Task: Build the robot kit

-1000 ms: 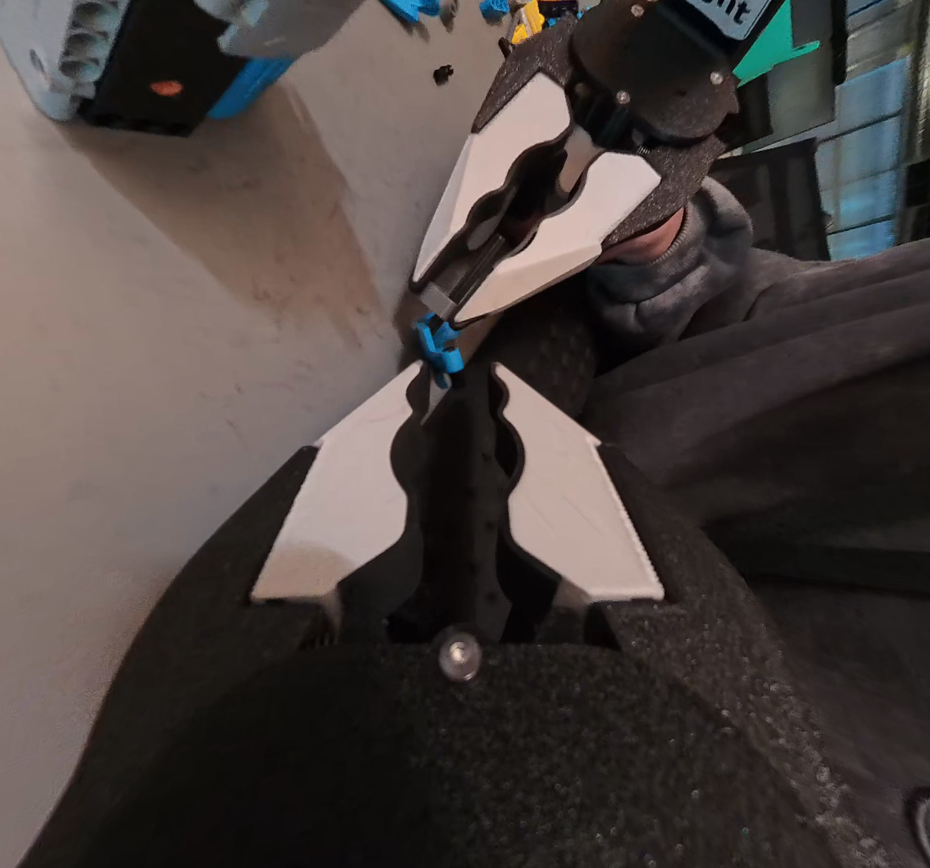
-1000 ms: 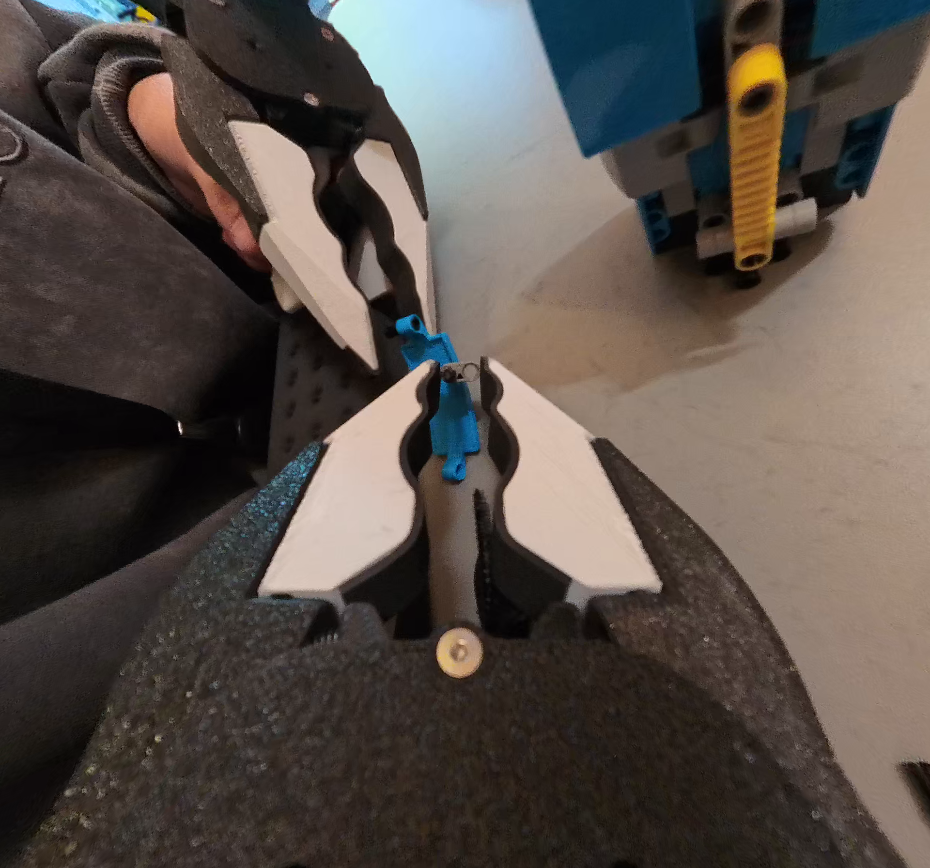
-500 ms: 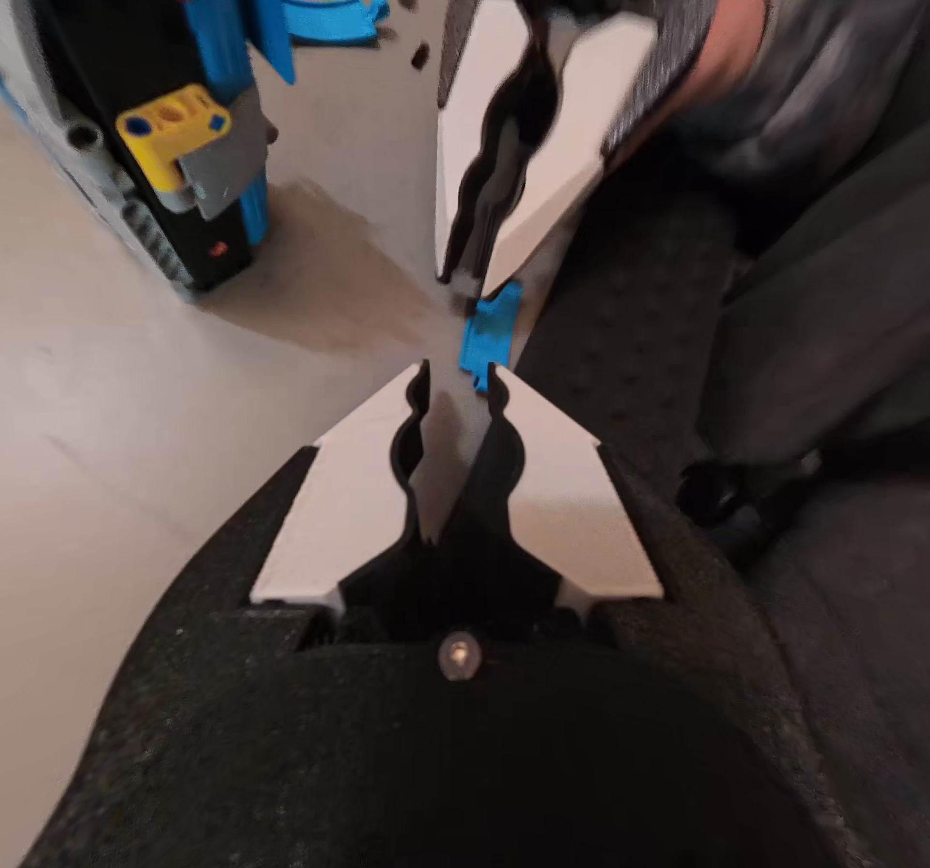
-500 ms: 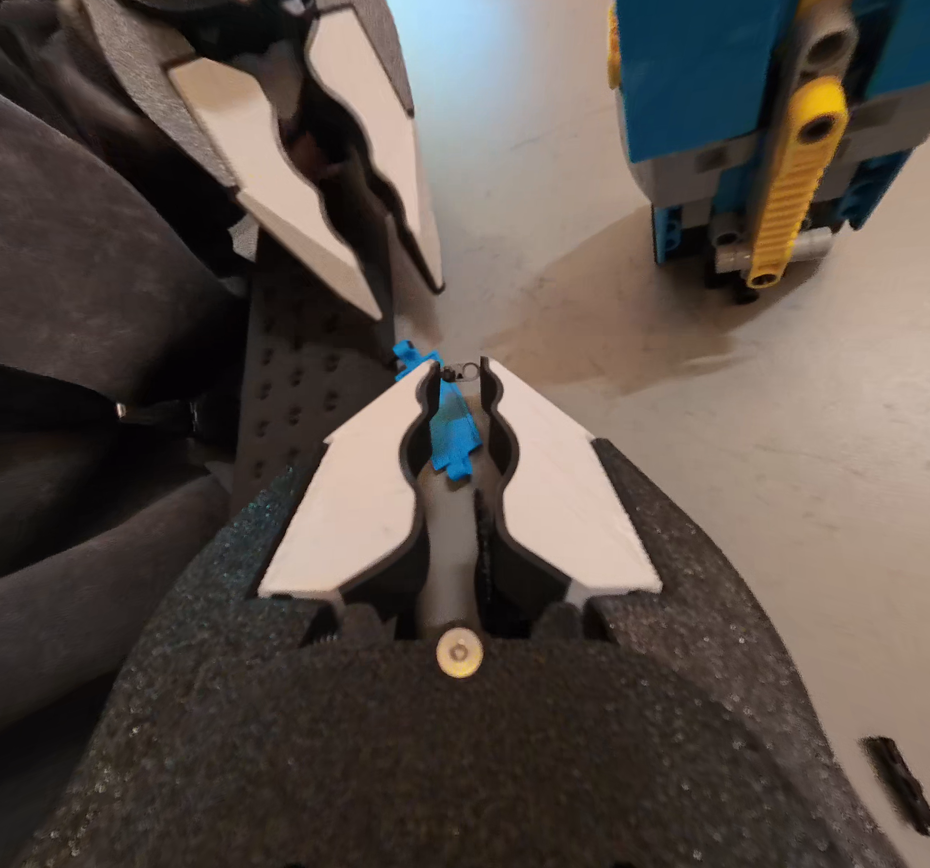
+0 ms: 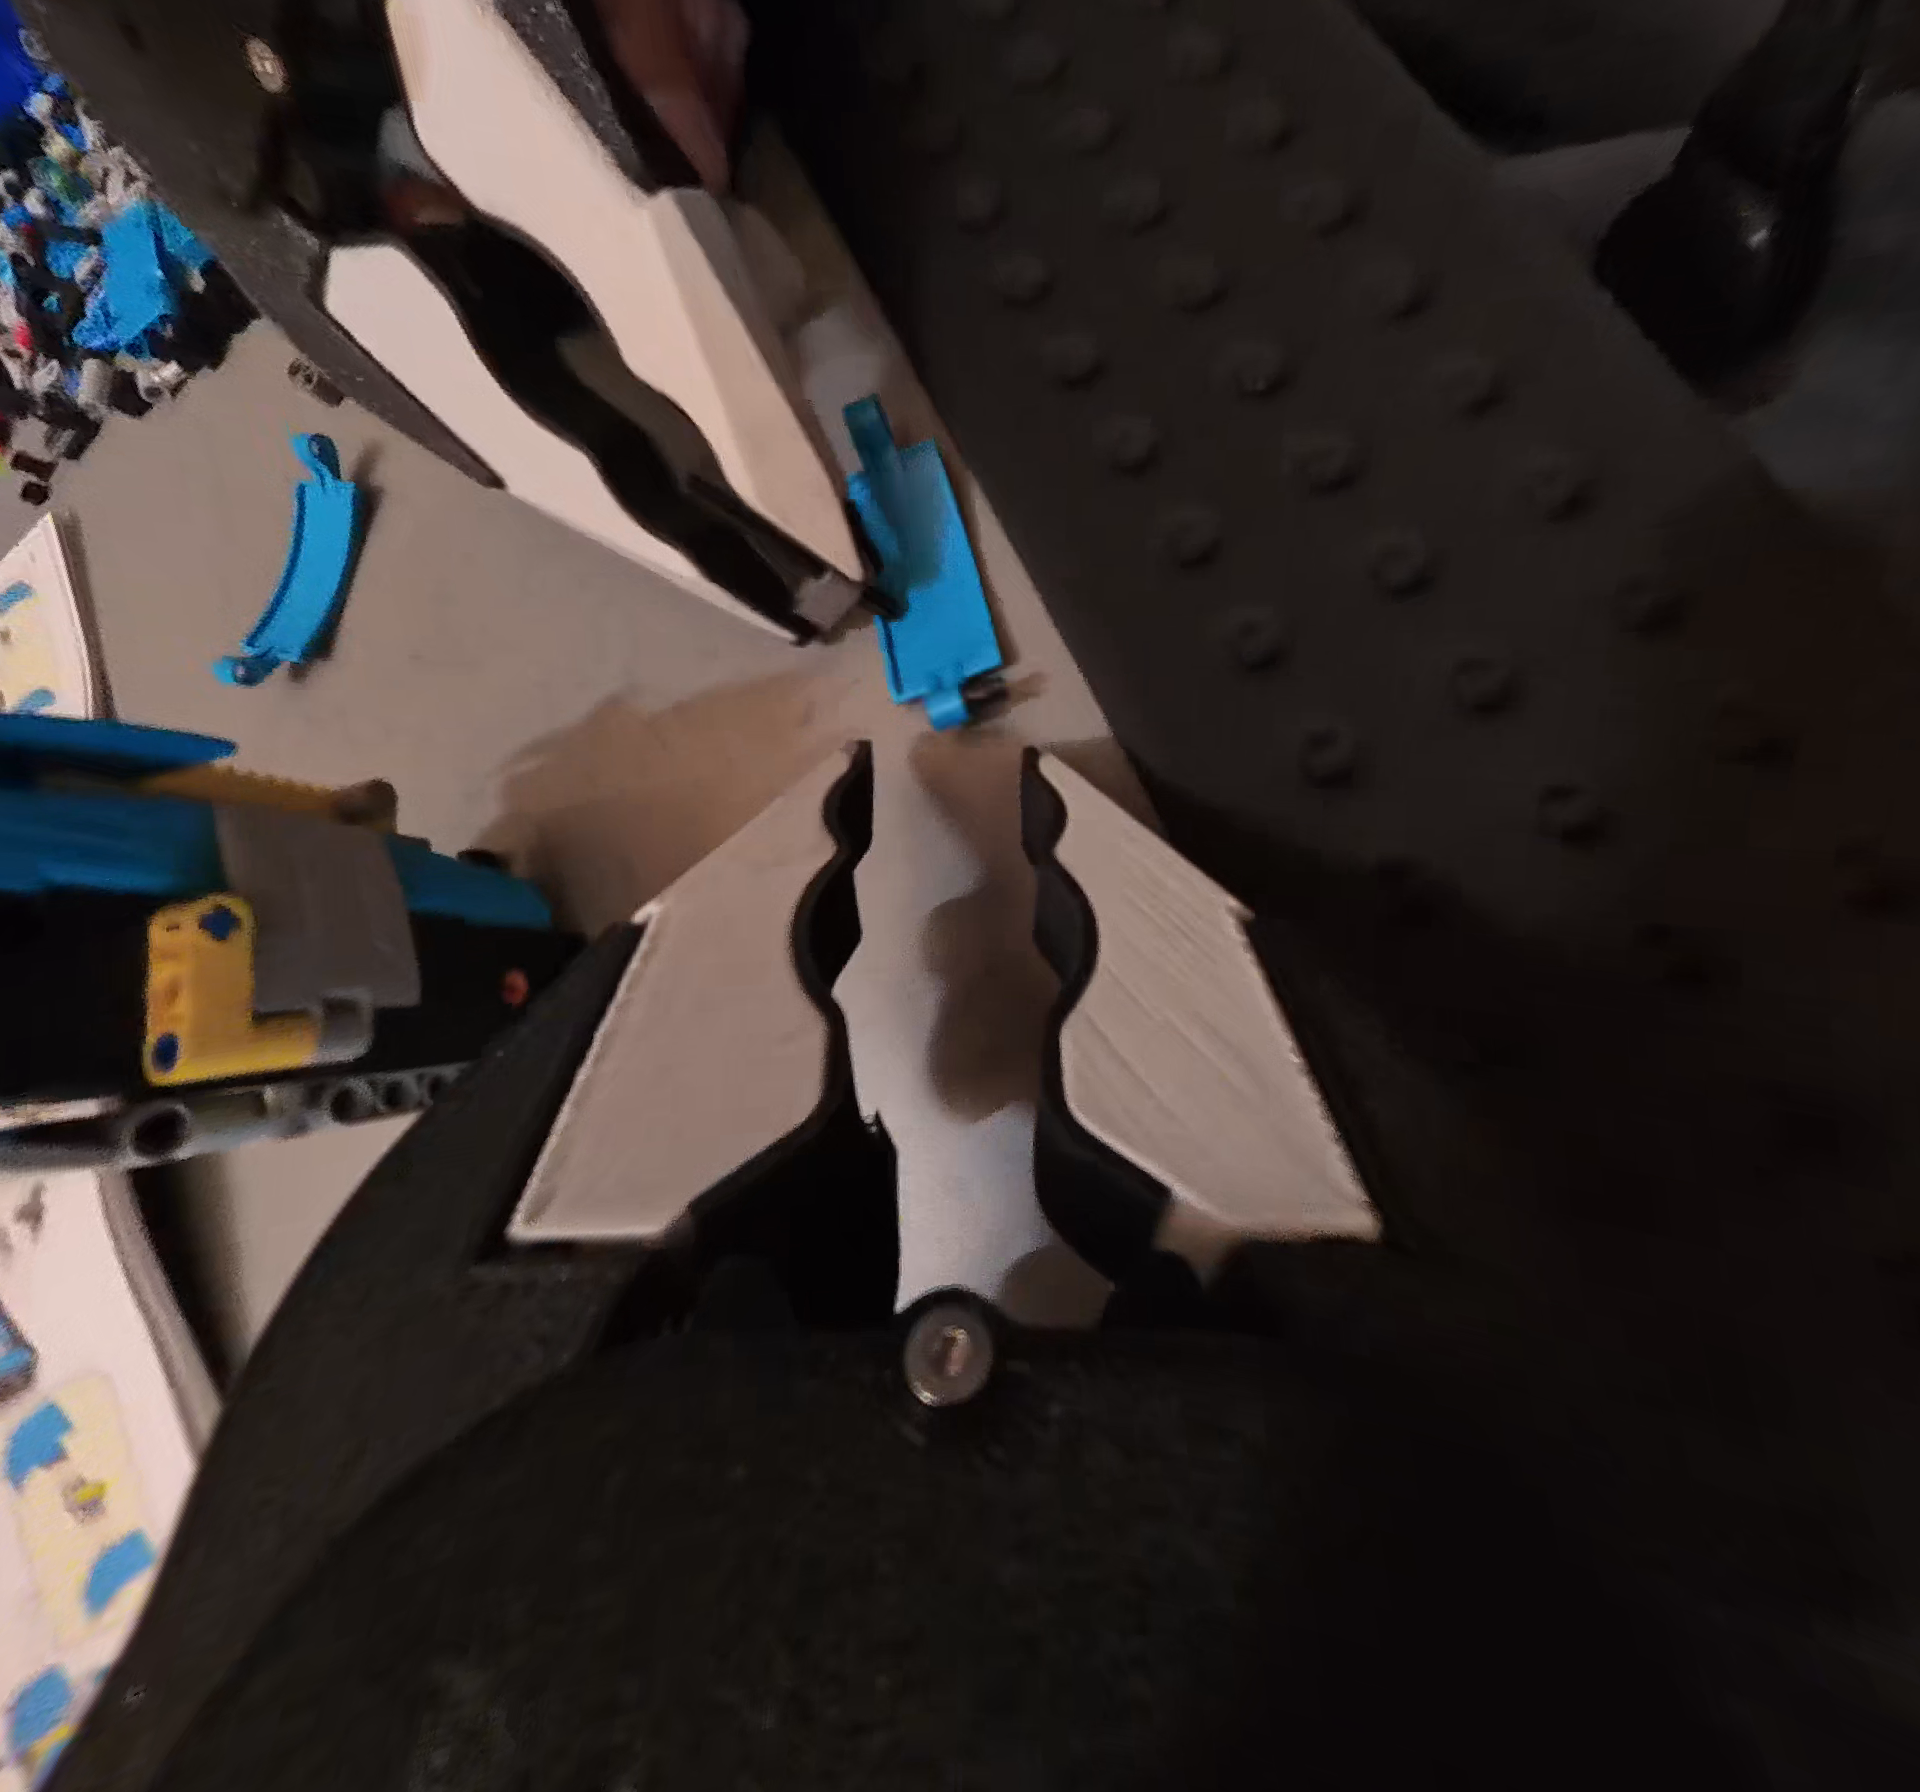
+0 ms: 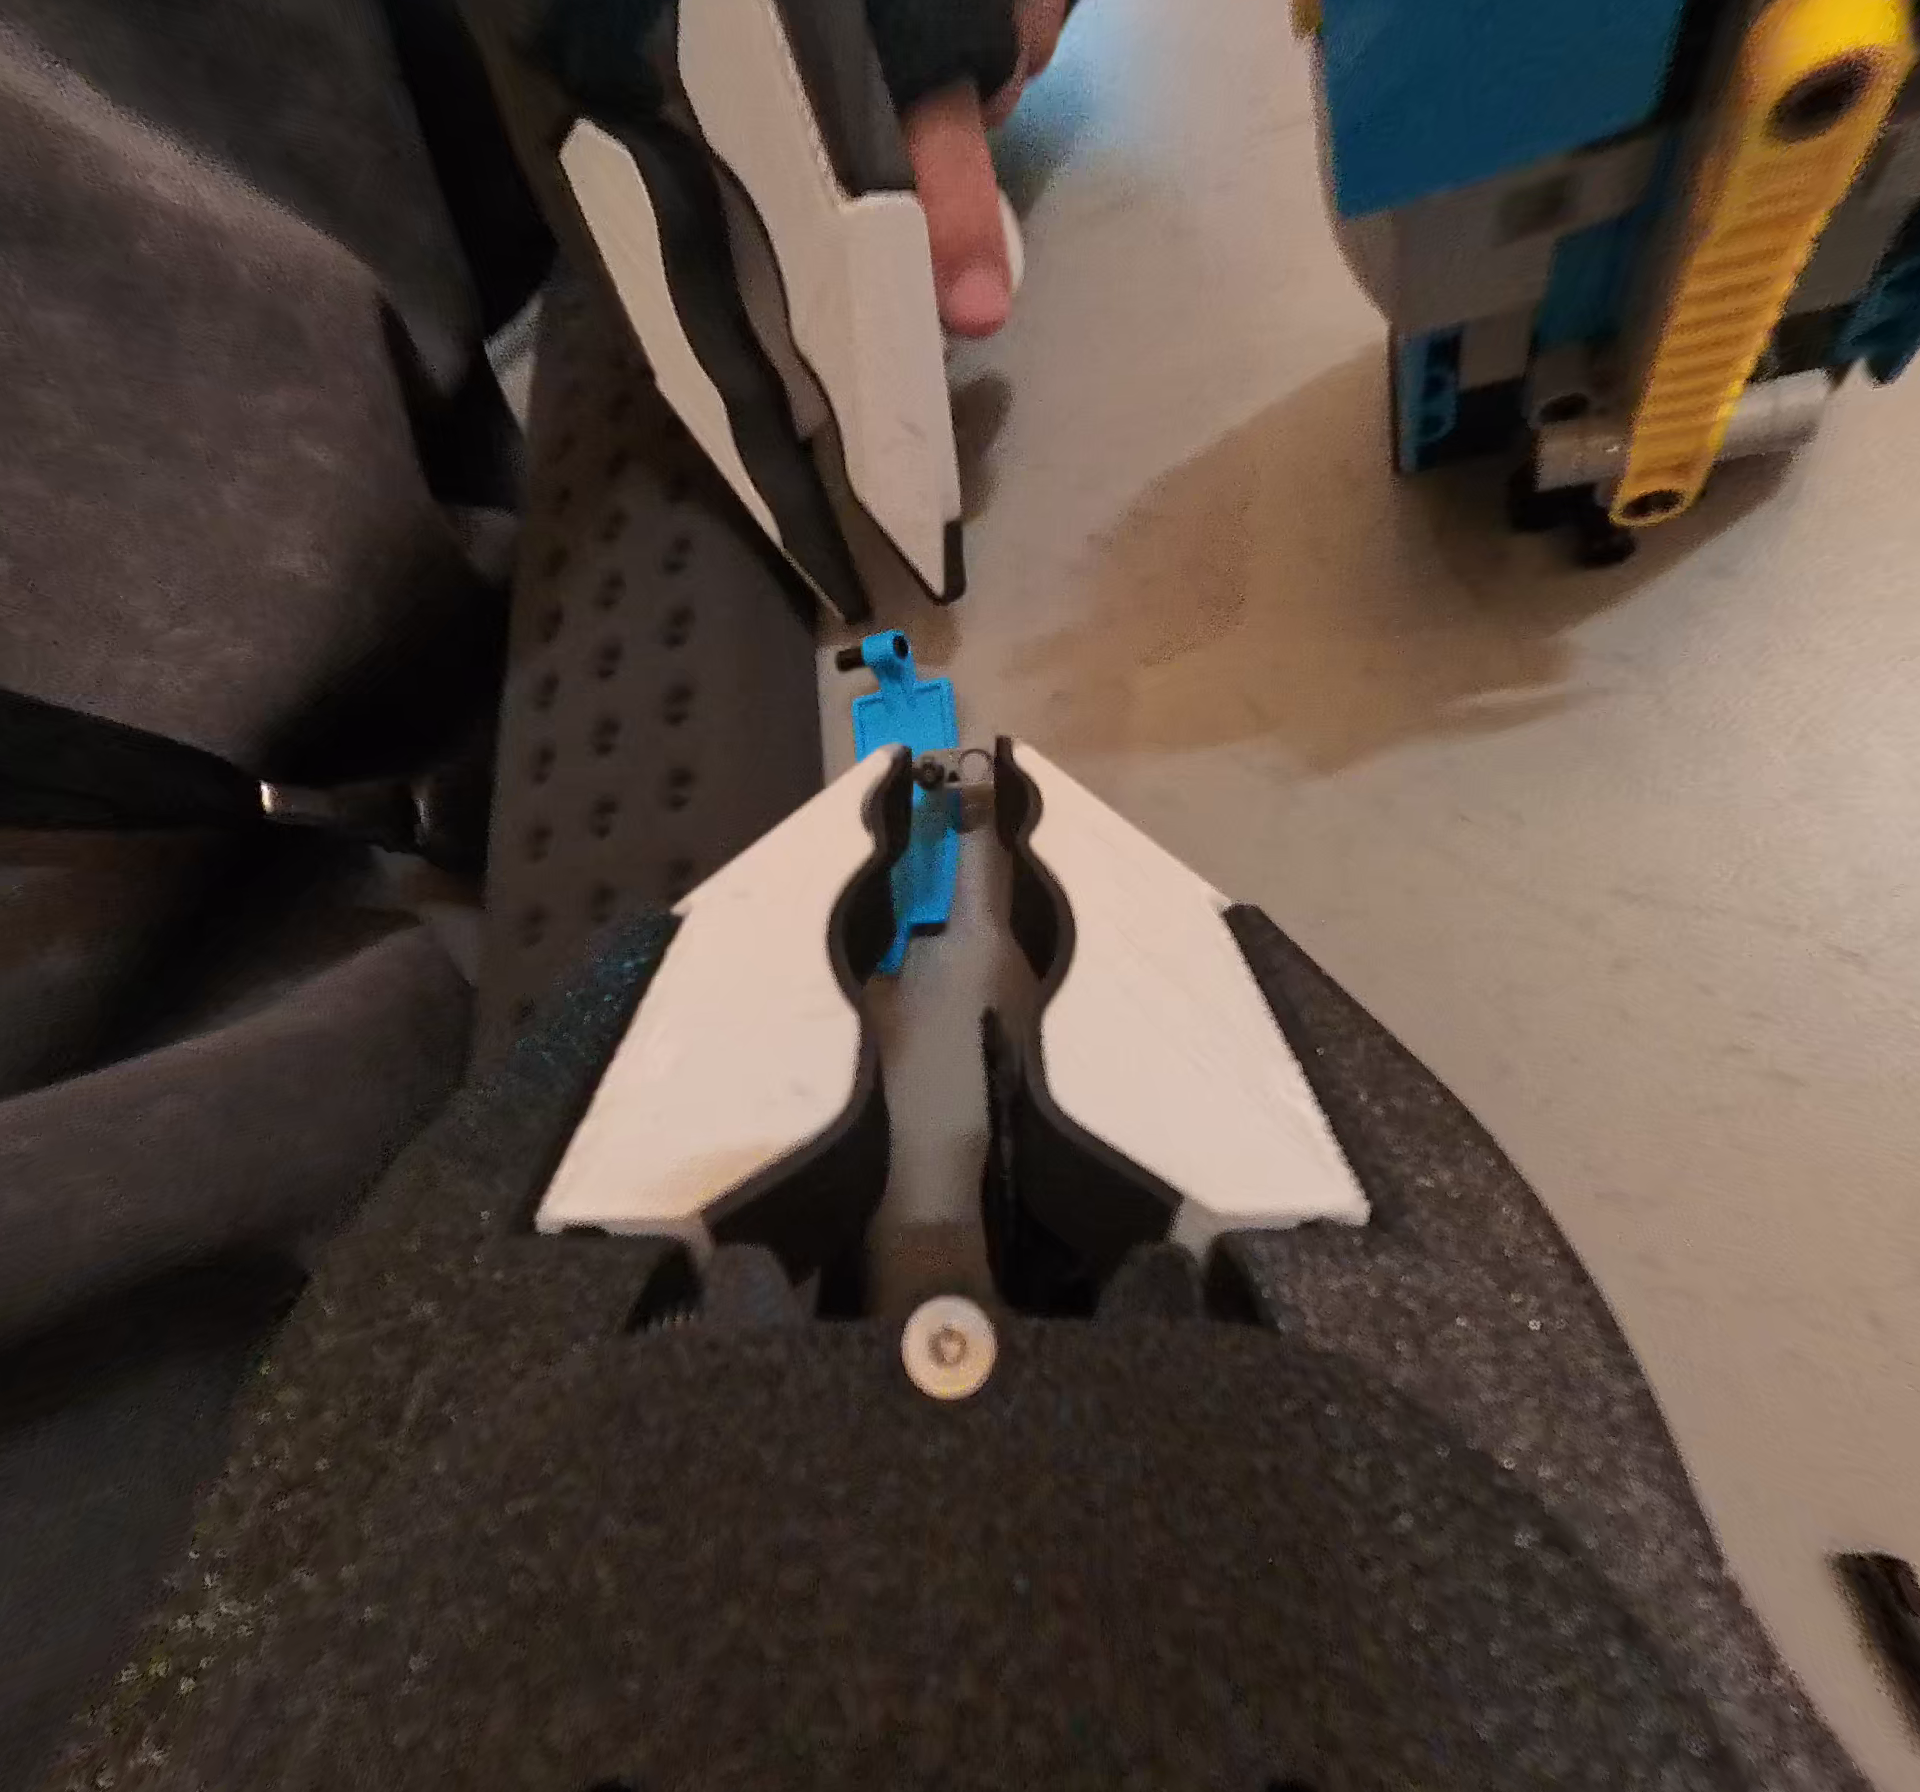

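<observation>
My right gripper (image 6: 951, 753) is shut on a small flat blue piece (image 6: 904, 719) with a small grey part at its tips. It holds the piece low over the beige table, beside a dark studded plate (image 6: 623, 703). In the left wrist view the right gripper (image 5: 829, 612) comes in from the upper left with the blue piece (image 5: 930, 589) at its tips. My left gripper (image 5: 942, 753) is a little open and empty, its tips just short of the blue piece. It also shows in the right wrist view (image 6: 899, 599), facing my right gripper.
A blue, grey and yellow brick model (image 5: 260, 953) (image 6: 1610, 184) stands on the table. A curved blue piece (image 5: 296, 558), a pile of loose bricks (image 5: 94, 288) and a printed booklet (image 5: 62, 1430) lie at the left. The studded plate (image 5: 1247, 392) and a person's dark clothing fill the other side.
My left gripper has drawn back from the blue piece, which it touched a second ago. Both grippers have dropped closer to the table. The right gripper has kept its hold.
</observation>
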Demonstrator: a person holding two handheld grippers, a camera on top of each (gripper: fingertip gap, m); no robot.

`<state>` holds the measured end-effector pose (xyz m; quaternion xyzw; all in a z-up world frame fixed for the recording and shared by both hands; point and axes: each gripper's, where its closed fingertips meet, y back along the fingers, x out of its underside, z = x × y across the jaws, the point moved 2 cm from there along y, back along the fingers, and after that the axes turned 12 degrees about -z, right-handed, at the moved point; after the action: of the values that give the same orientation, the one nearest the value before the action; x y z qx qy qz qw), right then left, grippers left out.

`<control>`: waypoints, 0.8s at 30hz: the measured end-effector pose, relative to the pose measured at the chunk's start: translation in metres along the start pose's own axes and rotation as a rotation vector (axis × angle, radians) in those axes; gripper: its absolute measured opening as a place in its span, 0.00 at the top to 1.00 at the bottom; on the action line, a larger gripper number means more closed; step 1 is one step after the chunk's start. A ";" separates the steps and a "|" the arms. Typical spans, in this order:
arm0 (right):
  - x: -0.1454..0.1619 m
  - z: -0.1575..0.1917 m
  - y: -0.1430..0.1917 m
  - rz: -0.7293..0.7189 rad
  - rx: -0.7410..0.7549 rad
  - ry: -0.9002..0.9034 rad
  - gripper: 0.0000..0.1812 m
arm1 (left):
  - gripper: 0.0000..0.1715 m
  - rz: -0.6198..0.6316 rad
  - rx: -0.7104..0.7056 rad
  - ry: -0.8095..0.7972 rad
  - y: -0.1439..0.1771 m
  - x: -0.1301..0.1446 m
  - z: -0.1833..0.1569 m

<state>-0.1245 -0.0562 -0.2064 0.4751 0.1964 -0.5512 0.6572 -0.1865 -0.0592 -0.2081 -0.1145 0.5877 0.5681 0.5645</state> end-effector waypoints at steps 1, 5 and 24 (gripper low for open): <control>0.004 0.000 -0.002 0.029 0.000 0.010 0.92 | 0.84 -0.001 0.016 -0.023 -0.002 0.001 0.002; 0.007 0.000 -0.006 0.053 0.022 0.082 0.92 | 0.85 -0.040 0.052 -0.097 -0.009 -0.002 0.005; -0.020 0.021 0.029 -0.065 0.048 0.137 0.92 | 0.91 -0.077 0.041 0.201 -0.007 -0.023 0.006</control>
<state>-0.1099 -0.0645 -0.1692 0.5207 0.2433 -0.5430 0.6123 -0.1699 -0.0682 -0.1924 -0.1817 0.6480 0.5196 0.5264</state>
